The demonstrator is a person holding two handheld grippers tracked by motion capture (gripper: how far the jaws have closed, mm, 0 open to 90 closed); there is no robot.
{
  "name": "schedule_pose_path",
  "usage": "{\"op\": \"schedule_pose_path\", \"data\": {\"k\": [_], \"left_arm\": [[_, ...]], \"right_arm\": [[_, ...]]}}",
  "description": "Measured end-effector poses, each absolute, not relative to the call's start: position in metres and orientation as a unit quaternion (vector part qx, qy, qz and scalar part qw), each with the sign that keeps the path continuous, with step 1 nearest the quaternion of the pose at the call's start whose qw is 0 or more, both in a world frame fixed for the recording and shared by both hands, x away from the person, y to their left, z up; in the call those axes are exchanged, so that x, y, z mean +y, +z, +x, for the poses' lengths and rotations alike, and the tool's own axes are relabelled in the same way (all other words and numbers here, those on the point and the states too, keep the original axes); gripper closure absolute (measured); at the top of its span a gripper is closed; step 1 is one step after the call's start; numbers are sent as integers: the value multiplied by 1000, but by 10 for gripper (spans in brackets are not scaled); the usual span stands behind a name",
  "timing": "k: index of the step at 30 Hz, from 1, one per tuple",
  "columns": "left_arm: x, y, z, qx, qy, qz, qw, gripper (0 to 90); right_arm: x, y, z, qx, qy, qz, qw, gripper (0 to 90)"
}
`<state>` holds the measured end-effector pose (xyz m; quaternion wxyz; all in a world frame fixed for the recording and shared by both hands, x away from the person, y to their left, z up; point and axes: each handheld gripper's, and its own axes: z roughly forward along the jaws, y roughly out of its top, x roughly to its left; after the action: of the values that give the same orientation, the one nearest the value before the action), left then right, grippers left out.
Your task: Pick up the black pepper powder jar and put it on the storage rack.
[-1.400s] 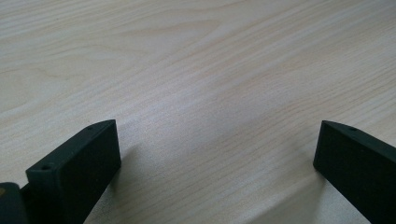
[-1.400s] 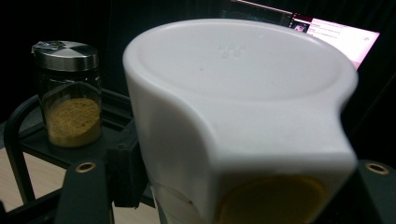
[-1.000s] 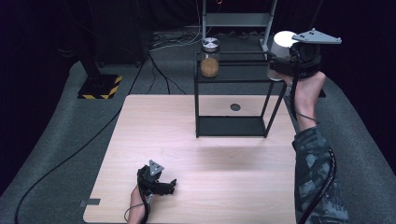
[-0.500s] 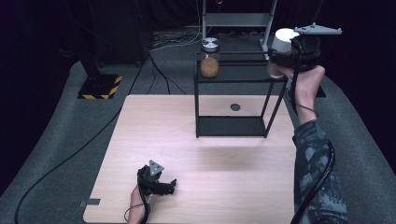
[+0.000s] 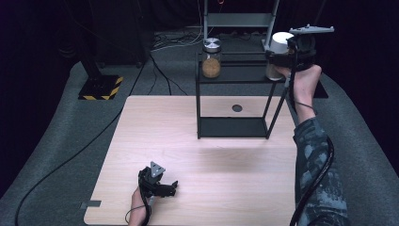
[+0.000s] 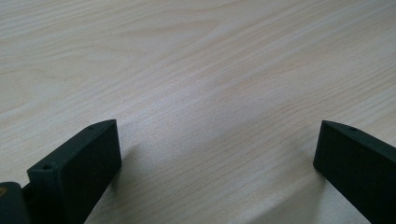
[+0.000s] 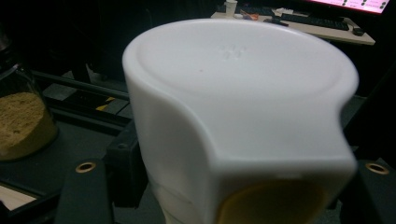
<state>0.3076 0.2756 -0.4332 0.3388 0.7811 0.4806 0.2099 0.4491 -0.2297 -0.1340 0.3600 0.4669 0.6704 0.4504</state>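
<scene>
A white-lidded container (image 5: 278, 47) with amber contents sits between the jaws of my right gripper (image 5: 278, 60), at the right end of the black rack's top shelf (image 5: 235, 78). In the right gripper view the white lid (image 7: 238, 88) is close up and the right gripper (image 7: 229, 186) grips it on both sides. I cannot tell whether its base rests on the shelf. A glass jar of brown granules (image 5: 211, 63) with a metal lid stands at the shelf's left end, also in the right gripper view (image 7: 21, 123). My left gripper (image 5: 170, 188) lies open on the wooden table (image 5: 211, 155), left gripper (image 6: 215, 140) jaws wide apart over bare wood.
A small dark disc (image 5: 237, 108) lies on the table inside the rack's frame. On the floor at the left is a yellow-and-black striped base (image 5: 99, 88), with cables (image 5: 160, 70) running past it. A grey shelf unit (image 5: 240, 19) stands behind the rack.
My right gripper has risen a little and shifted slightly left with the white-lidded container. The left gripper has not moved.
</scene>
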Motion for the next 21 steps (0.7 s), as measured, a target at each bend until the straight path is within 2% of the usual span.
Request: {"op": "schedule_pose_path", "data": {"k": [21], "left_arm": [[276,-433,308,478,210,783,338,4]], "right_arm": [[-232,-149,461,648,468,480,360,299]]}}
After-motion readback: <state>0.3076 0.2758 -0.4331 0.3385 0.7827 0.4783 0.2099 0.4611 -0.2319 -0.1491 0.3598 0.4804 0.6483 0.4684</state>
